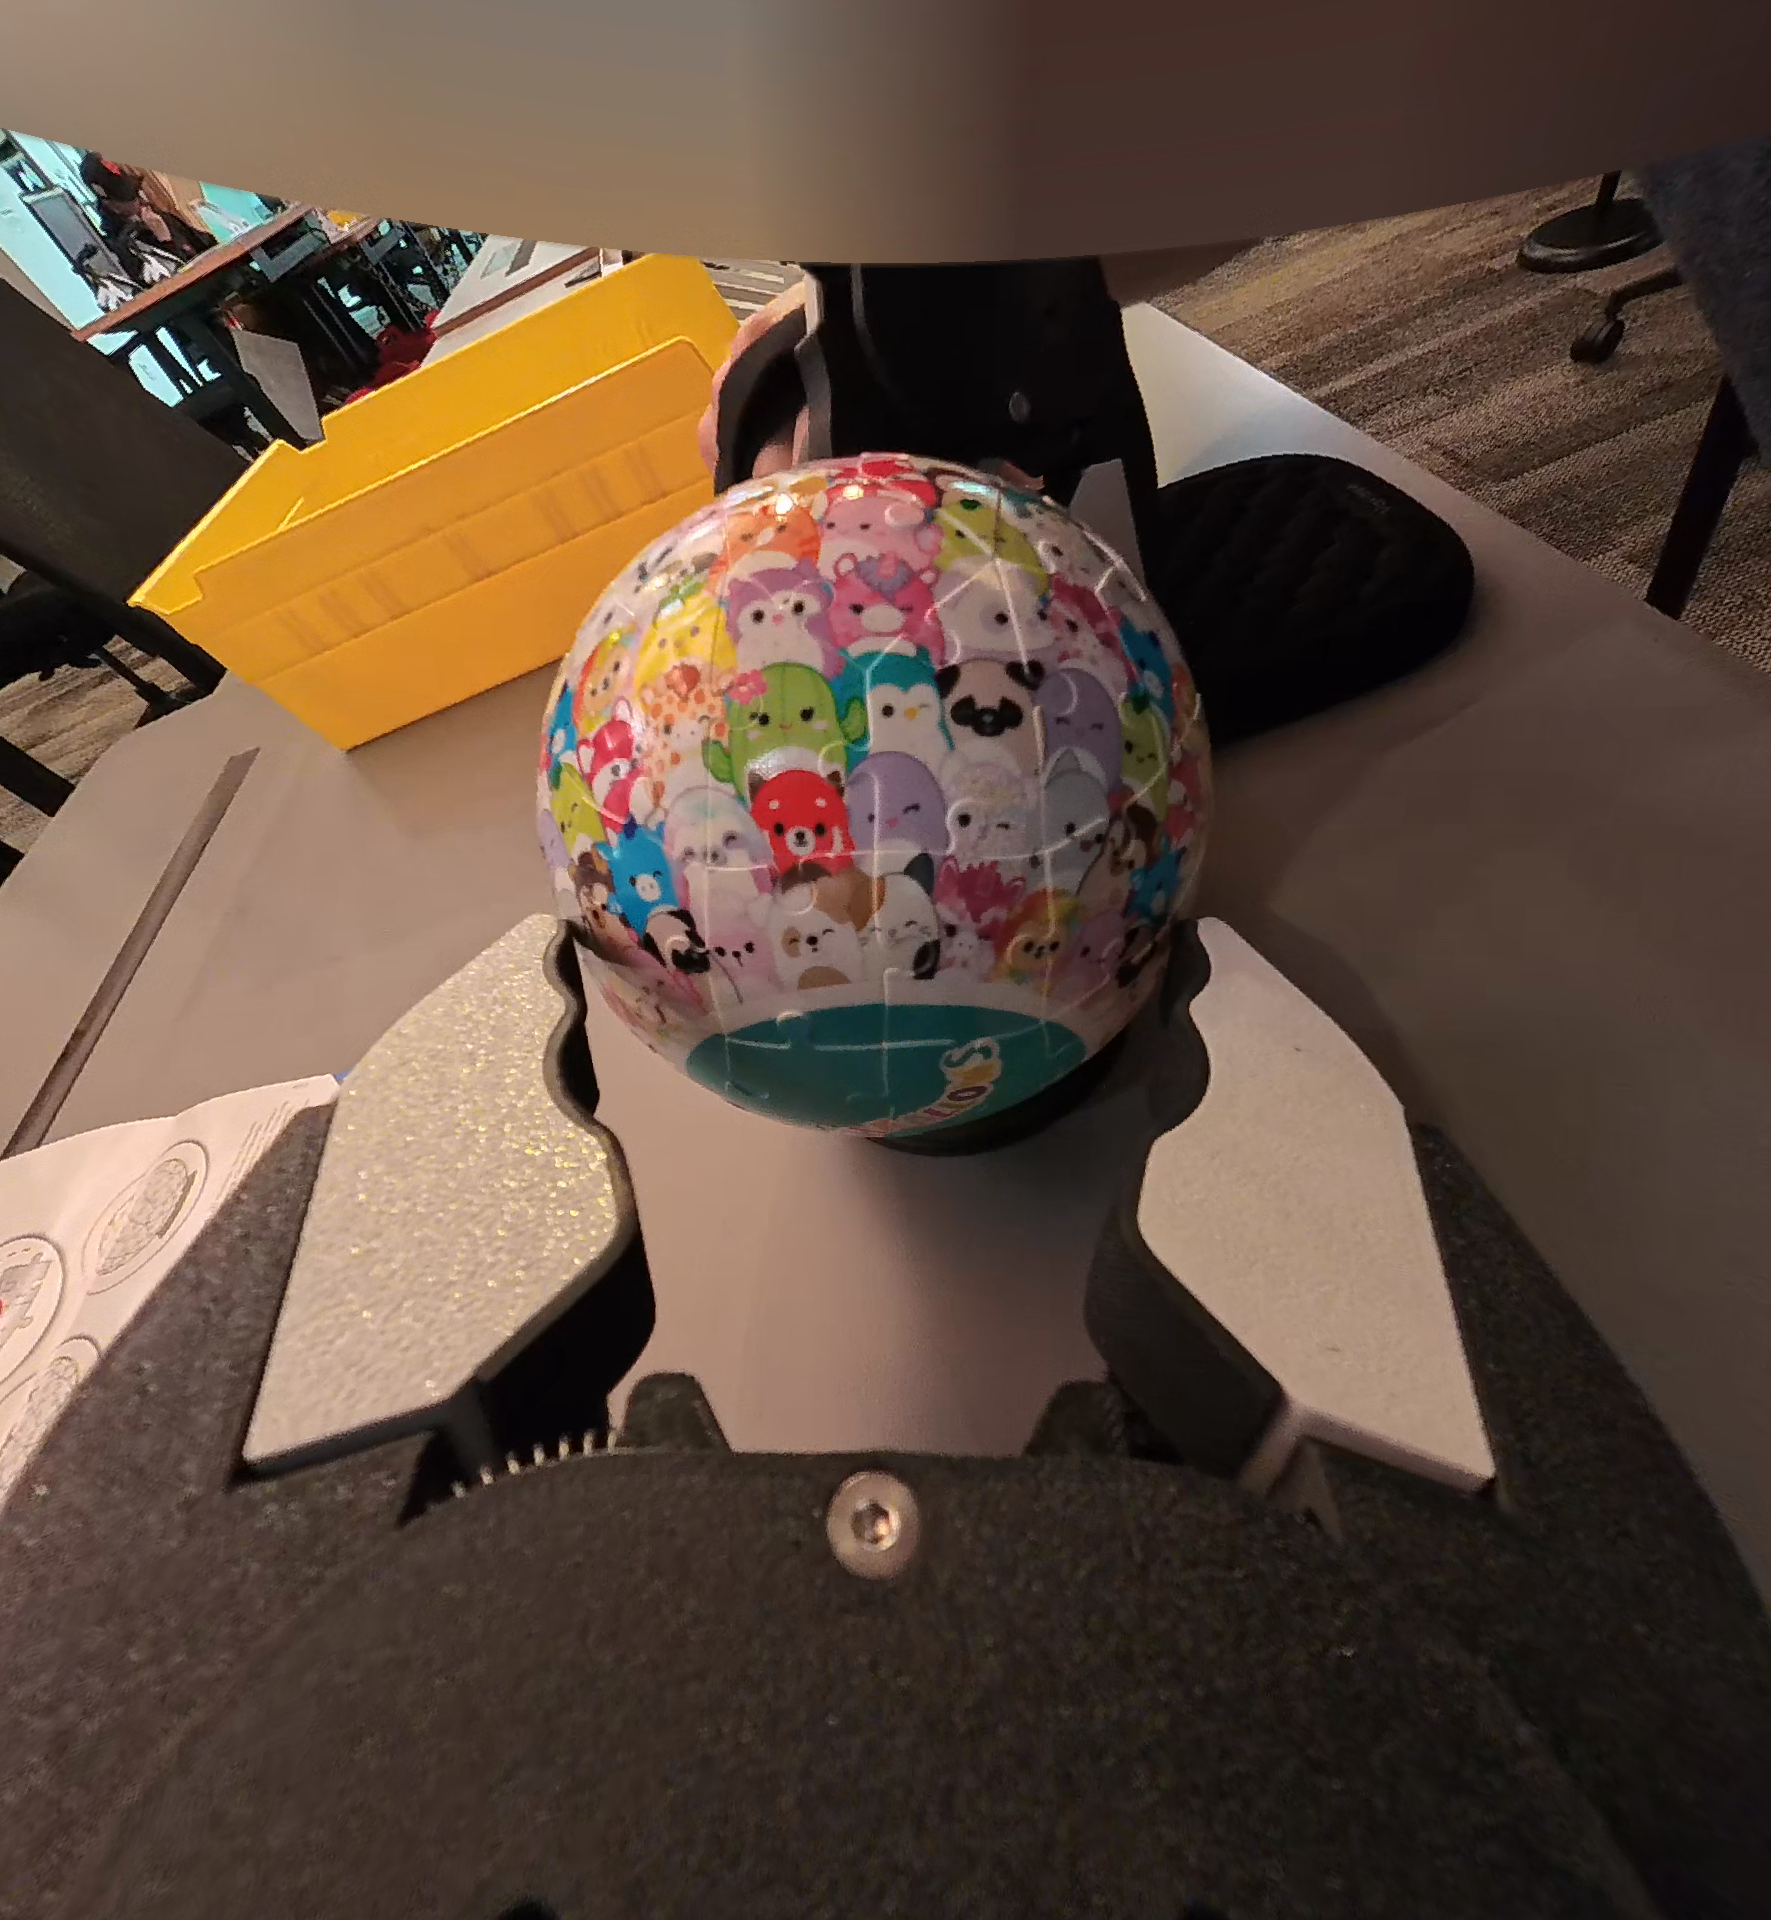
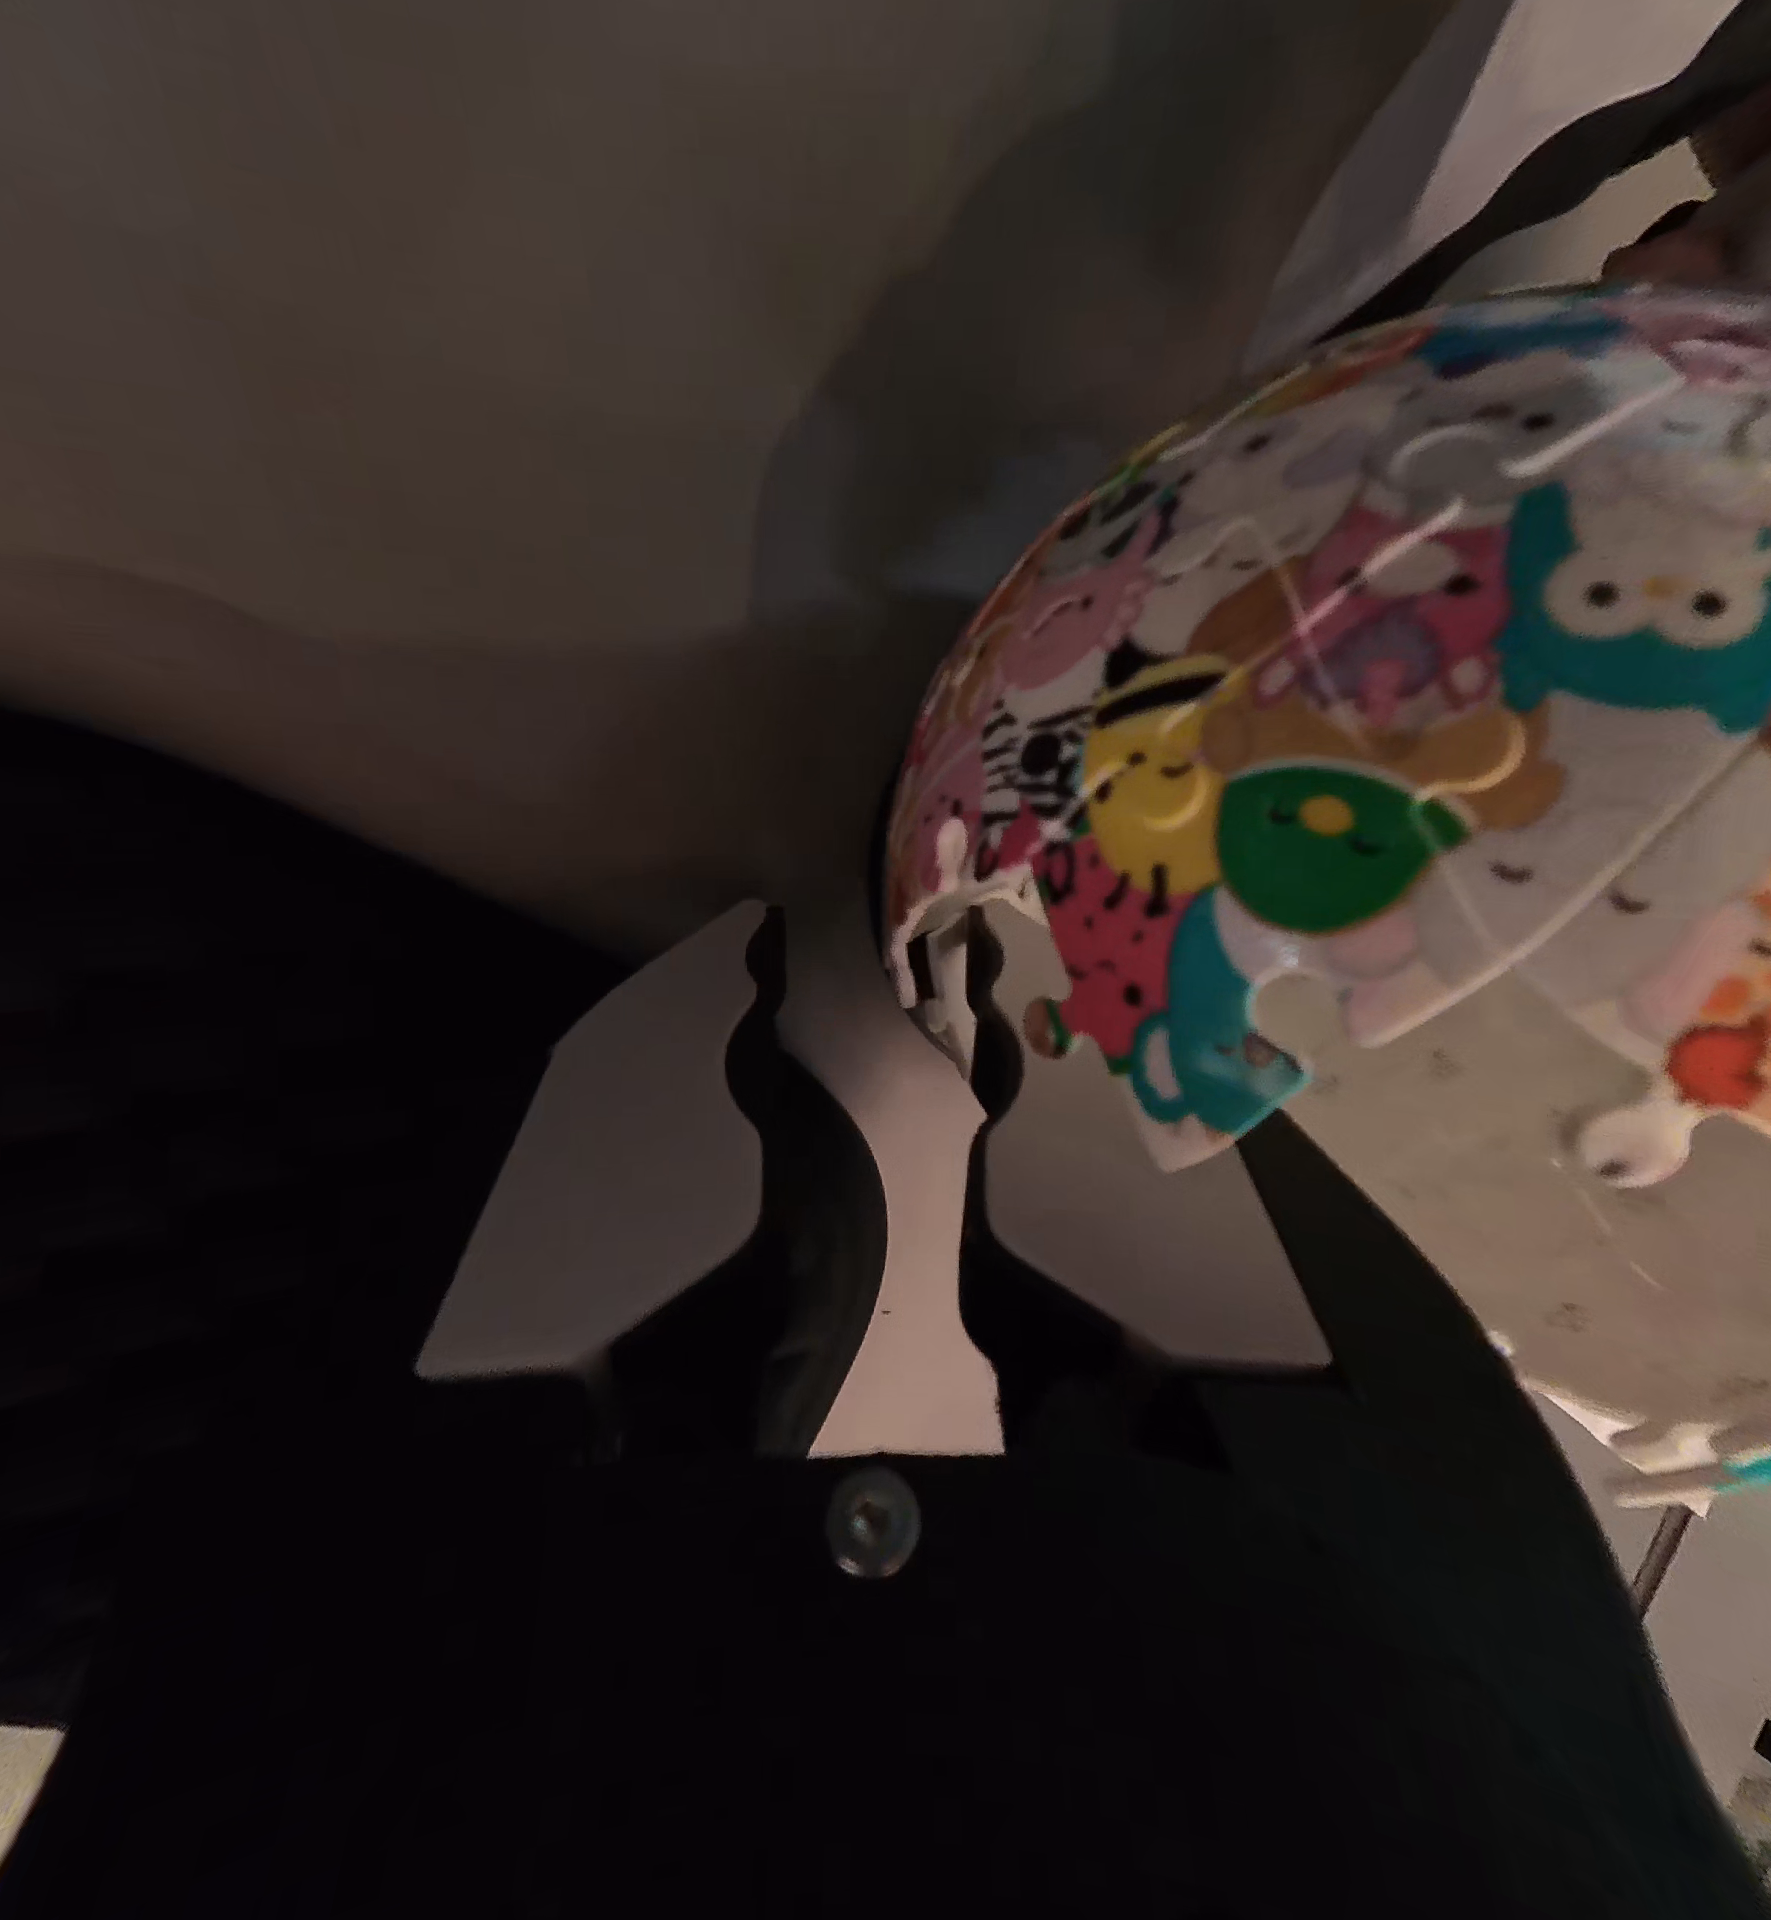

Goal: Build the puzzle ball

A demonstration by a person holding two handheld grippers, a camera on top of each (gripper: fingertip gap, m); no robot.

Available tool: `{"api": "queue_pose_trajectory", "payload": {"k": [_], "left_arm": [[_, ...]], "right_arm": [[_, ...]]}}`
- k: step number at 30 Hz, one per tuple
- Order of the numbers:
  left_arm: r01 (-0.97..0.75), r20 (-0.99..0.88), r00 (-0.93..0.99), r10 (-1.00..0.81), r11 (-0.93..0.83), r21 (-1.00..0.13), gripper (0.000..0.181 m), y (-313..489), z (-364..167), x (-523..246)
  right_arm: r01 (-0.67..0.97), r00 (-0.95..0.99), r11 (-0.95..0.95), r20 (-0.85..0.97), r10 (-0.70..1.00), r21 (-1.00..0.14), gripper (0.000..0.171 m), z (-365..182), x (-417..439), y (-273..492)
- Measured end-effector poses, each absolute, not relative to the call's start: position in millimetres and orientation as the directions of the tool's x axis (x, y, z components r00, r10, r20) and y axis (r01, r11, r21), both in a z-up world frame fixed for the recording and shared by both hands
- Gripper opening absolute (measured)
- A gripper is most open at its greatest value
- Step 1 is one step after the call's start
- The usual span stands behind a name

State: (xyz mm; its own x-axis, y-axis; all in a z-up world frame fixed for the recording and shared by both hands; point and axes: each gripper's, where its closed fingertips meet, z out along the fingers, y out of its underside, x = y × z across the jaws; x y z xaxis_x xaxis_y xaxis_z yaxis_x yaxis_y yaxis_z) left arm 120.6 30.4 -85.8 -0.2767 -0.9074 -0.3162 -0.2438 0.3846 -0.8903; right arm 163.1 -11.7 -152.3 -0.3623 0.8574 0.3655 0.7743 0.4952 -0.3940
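Black gripper housing fills the bottom of the left wrist view, and from it the left gripper [image 1: 876, 961] spreads its jaws wide around the lower half of the puzzle ball [image 1: 876, 790], fingertips close against the ball's flanks at nine and three o'clock; whether they touch I can't tell. That looks like a bracing hold, keeping the sphere from rolling on the grey table [image 1: 1483, 935] while it sits on a small dark stand [image 1: 964, 1138]. Over in the right wrist view, the right gripper [image 2: 876, 971] has its jaws narrow, one fingertip hard against a pale puzzle piece [image 2: 948, 951] at the ball's broken edge, apparently pressing or seating it, though I cannot tell if the piece is actually pinched. So the ball looks nearly finished. At ten o'clock behind it sits a yellow bin [image 1: 445, 561], at two o'clock a black pouch [image 1: 1307, 582], and at eight o'clock an instruction sheet [image 1: 60, 1309] with circular diagrams. As for writing: a teal band on the ball's underside carries lettering, and the sheet has small print.
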Motion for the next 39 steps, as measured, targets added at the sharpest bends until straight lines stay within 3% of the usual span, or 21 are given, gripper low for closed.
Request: {"api": "queue_pose_trajectory", "payload": {"k": [14,20,22,39], "left_arm": [[-0.244,-0.318,-0.285,-0.905,0.389,-0.888,0.105,30.8,-86.0,121.8],[-0.245,-0.317,-0.283,-0.905,0.388,-0.889,0.105,31.2,-86.1,122.1],[-0.245,-0.316,-0.282,-0.906,0.387,-0.889,0.105,31.1,-86.1,122.2],[-0.238,-0.307,-0.283,-0.909,0.377,-0.895,0.104,30.0,-85.0,122.3]], "right_arm": [[0.780,-0.353,0.459,0.308,0.884,-0.425,0.035,-153.4,164.4,-9.9],[0.782,-0.355,0.473,0.332,0.874,-0.407,0.037,-153.6,164.6,-8.5],[0.790,-0.350,0.475,0.351,0.868,-0.388,0.045,-153.5,164.9,-5.1],[0.800,-0.393,0.474,0.276,0.877,-0.367,0.042,-156.2,166.1,-5.6]]}}
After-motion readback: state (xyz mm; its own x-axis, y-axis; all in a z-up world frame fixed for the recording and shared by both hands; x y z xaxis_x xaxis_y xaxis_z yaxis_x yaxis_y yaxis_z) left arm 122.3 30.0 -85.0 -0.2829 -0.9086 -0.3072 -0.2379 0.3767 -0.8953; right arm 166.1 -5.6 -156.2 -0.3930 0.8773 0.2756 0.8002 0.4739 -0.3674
